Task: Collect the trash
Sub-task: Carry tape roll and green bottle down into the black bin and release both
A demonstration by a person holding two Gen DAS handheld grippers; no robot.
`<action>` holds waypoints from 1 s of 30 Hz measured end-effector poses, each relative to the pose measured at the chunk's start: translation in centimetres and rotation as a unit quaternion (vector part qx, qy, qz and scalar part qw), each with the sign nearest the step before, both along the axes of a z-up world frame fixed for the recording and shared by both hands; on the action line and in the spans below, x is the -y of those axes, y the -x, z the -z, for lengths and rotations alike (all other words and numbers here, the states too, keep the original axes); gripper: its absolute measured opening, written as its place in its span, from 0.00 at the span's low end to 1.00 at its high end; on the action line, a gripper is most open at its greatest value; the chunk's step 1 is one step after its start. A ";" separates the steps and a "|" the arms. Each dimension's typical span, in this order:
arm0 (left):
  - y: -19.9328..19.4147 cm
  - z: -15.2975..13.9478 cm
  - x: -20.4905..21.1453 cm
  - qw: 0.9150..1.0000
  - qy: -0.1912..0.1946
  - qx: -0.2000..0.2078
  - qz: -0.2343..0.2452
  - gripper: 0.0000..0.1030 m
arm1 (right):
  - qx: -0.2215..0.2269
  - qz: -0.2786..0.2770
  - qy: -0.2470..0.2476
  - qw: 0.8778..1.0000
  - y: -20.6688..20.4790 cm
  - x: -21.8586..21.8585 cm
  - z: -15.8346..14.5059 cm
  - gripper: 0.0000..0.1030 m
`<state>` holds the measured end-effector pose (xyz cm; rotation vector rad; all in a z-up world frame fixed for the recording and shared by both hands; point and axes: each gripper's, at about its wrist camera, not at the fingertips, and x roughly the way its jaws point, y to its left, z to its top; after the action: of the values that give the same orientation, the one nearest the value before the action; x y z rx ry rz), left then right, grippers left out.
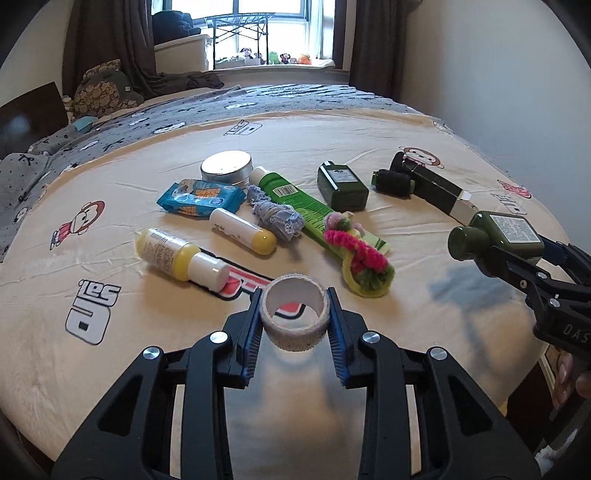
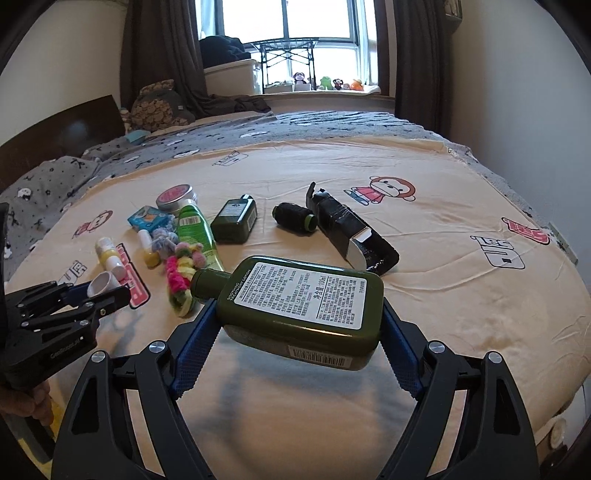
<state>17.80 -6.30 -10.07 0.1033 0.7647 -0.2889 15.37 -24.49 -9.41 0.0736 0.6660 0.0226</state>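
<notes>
Tape roll (image 1: 294, 316) sits pinched betw. the blue pads of the left gripper (image 1: 294, 325), jaws closed on its sides, hole facing the cam, held up off the bed (image 1: 424, 155). Right gripper (image 2: 300, 325) has jaws about half open w/ a green lotion bottle (image 2: 301, 302) clamped across them, label up, cap pointing left; in the left view the same bottle (image 1: 495, 236) hangs over the bed's right side. Rest of the clutter lies on the cream sheet (image 1: 110, 369) ahead: yellow bottle (image 1: 181, 258) just beyond the roll, small yellow-capped tube (image 1: 242, 230), blue packet (image 1: 199, 197), tin (image 1: 226, 167), grey rag (image 1: 275, 214) on a green tube (image 1: 295, 199), pink-green knit piece (image 1: 360, 258). Farther right: 2nd green bottle (image 1: 341, 184), black thread spool (image 1: 391, 182) touching a black box (image 1: 439, 192). Grey blanket (image 1: 258, 99) behind, window (image 1: 273, 29) at back.
</notes>
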 end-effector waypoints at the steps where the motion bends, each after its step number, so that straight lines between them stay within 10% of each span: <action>1: 0.8 -0.4 -0.2 1.000 0.002 0.005 0.000 0.30 | 0.002 -0.001 0.001 1.000 0.5 -0.2 -0.2 0.81; 15: 12.5 -1.7 -1.6 0.999 0.027 0.015 0.032 0.30 | 0.006 -0.048 0.023 0.999 11.5 -2.7 -0.7 0.81; 30: 16.4 8.3 -1.5 0.990 0.030 -0.120 0.069 0.30 | -0.123 -0.064 -0.053 0.989 14.8 -2.0 7.7 0.81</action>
<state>1.45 -4.78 -18.34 0.0647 0.9879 -0.4618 0.54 -22.47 -17.07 0.1365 0.9159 0.1746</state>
